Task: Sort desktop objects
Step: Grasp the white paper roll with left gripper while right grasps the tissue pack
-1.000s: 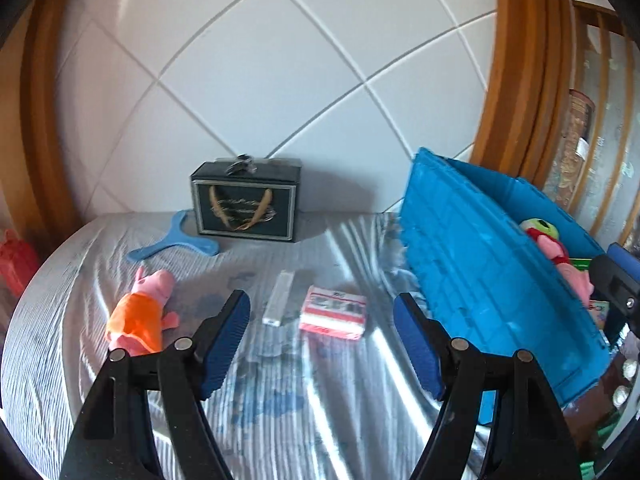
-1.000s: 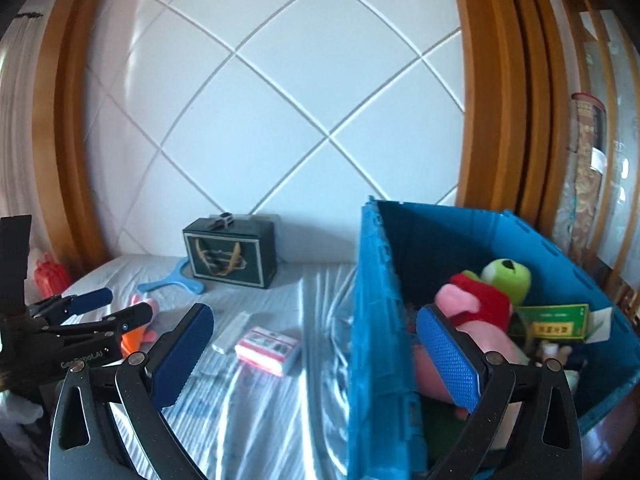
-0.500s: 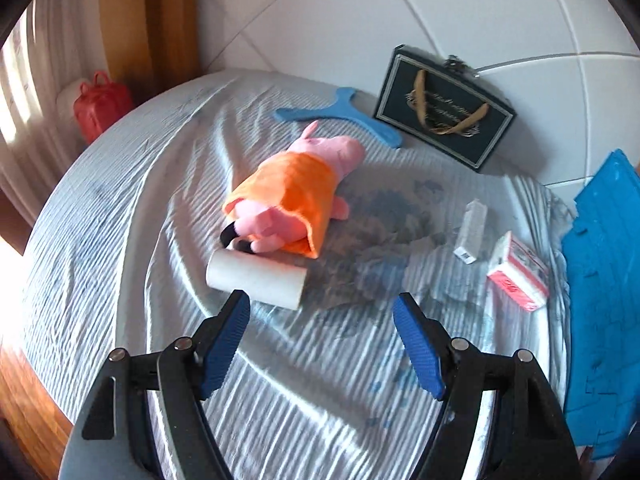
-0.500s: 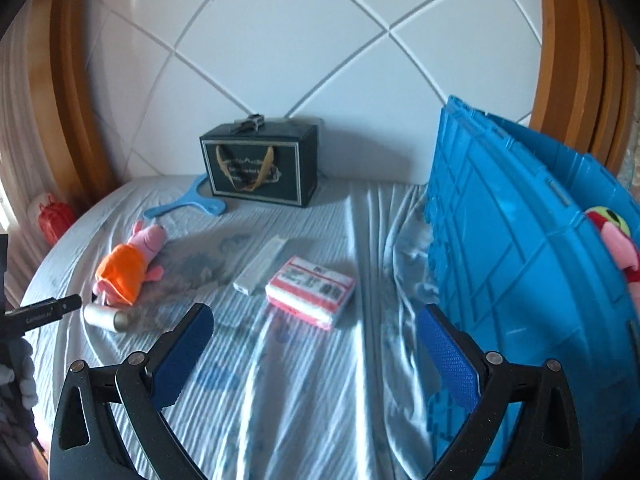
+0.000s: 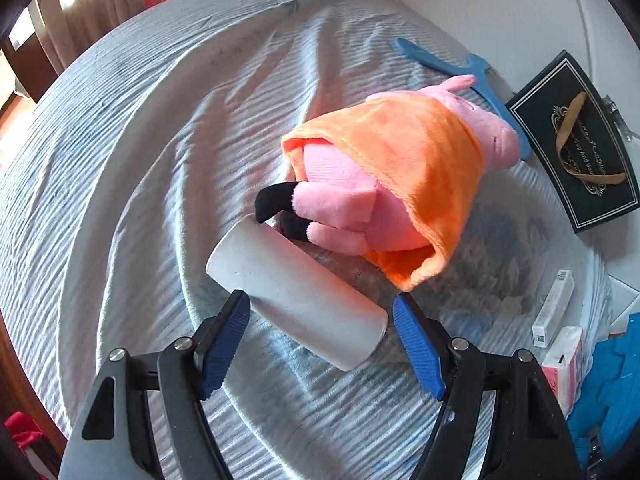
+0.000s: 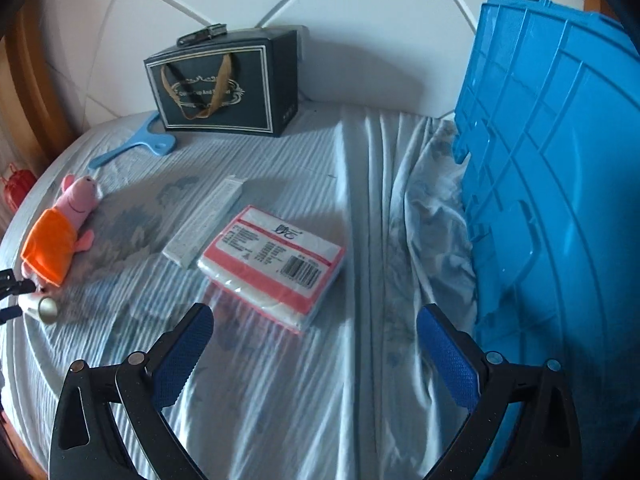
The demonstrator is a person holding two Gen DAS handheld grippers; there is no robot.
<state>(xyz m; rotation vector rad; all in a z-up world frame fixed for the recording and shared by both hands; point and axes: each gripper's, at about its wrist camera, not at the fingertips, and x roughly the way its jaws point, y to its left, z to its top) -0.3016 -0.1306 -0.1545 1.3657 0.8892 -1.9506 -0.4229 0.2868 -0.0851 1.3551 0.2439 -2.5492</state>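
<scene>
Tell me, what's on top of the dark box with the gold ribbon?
A small dark clip-like object lies on top of the dark box, near its back edge. It is too small to identify. The box is shut, so anything inside is hidden.

One plush pig (image 5: 404,176), one white roll (image 5: 296,296), one tissue pack (image 6: 274,264), one slim box (image 6: 204,222), one blue mirror (image 6: 132,146), one dark gift bag (image 6: 226,86), one blue crate (image 6: 560,184).

Left tool (image 5: 320,312) and right tool (image 6: 314,330) both gape, seemingly pitched downward.
</scene>
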